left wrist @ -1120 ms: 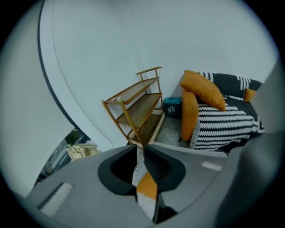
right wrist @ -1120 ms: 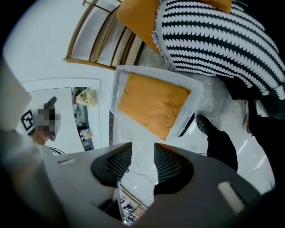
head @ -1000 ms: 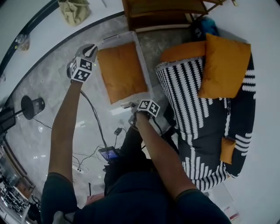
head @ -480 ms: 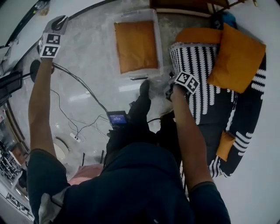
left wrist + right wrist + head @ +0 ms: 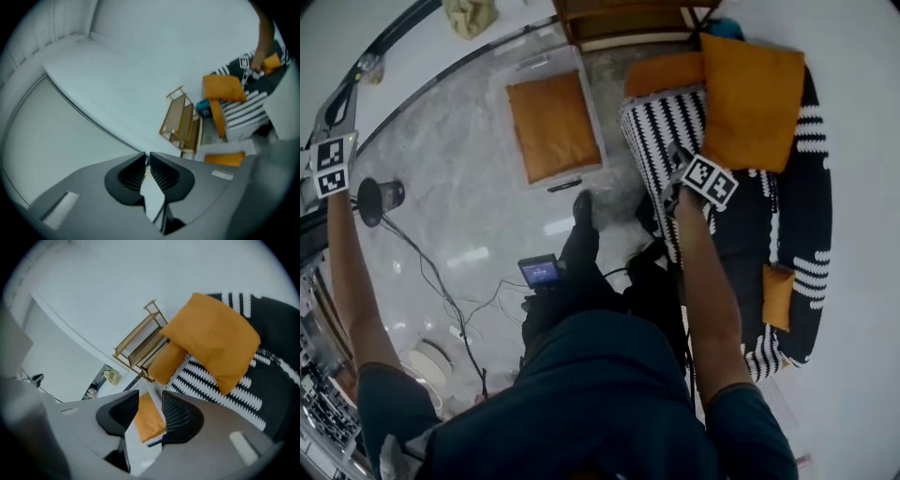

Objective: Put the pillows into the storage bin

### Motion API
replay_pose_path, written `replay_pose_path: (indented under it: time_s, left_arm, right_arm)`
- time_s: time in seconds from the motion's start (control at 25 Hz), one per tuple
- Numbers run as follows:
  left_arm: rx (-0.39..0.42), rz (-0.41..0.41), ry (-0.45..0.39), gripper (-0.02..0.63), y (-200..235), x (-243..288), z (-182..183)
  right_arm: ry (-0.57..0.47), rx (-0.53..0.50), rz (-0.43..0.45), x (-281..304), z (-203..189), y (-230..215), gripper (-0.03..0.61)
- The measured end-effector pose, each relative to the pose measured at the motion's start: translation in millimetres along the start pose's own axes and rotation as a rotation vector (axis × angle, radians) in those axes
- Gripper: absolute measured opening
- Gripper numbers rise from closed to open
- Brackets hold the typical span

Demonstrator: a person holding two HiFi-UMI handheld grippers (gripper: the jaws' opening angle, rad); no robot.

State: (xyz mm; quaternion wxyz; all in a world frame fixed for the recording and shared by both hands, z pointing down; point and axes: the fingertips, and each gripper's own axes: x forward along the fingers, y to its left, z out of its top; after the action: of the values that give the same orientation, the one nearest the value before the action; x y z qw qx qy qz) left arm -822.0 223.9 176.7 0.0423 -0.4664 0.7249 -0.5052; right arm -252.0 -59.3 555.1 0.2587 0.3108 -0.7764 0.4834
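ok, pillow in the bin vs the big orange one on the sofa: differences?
The bin pillow lies flat inside the clear storage bin on the floor; the sofa pillow is propped up on the striped sofa. The first is stowed, the second not yet. Both are plain orange, squarish.

Marble floor (image 5: 459, 197), clear storage bin (image 5: 534, 66), striped sofa (image 5: 661, 131), cables (image 5: 431, 272), maybe a phone (image 5: 541, 271)

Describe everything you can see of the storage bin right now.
The storage bin is a rectangular tub of clear or whitish plastic, open on top with no lid on it. It stands upright on the pale marbled floor, just left of the striped sofa in the head view, near a wooden rack. One orange pillow lies flat inside and fills most of it.
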Motion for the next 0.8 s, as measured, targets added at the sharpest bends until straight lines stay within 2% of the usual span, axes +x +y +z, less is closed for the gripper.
replay_pose_path:
  time_s: [0.12,0.24,0.36,0.48,0.56,0.8]
  left_arm:
    - [-0.181,-0.136,-0.211,0.046,-106,4,108]
    - [-0.257,-0.282,-0.417,0.046,-232,0,230]
    - [-0.375,-0.417,-0.524,0.048,-333,-8,327]
    - [-0.456,-0.501,-0.571,0.057,-406,-10,411]
    - [-0.472,-0.534,-0.595,0.058,-446,-13,462]
    - [-0.394,-0.602,-0.643,0.064,-537,-14,581]
  right_arm:
    - [-0.214,-0.202,-0.083,-70,57,-31,0.138]
    - [-0.44,-0.458,-0.21,-148,105,-57,0.138]
    - [-0.524,-0.562,-0.263,-203,123,-85,0.138]
    - [-0.557,-0.549,-0.277,-243,130,-124,0.138]
    - [-0.576,-0.506,-0.275,-265,133,-153,0.138]
    - [-0.639,-0.294,-0.242,-308,138,-227,0.143]
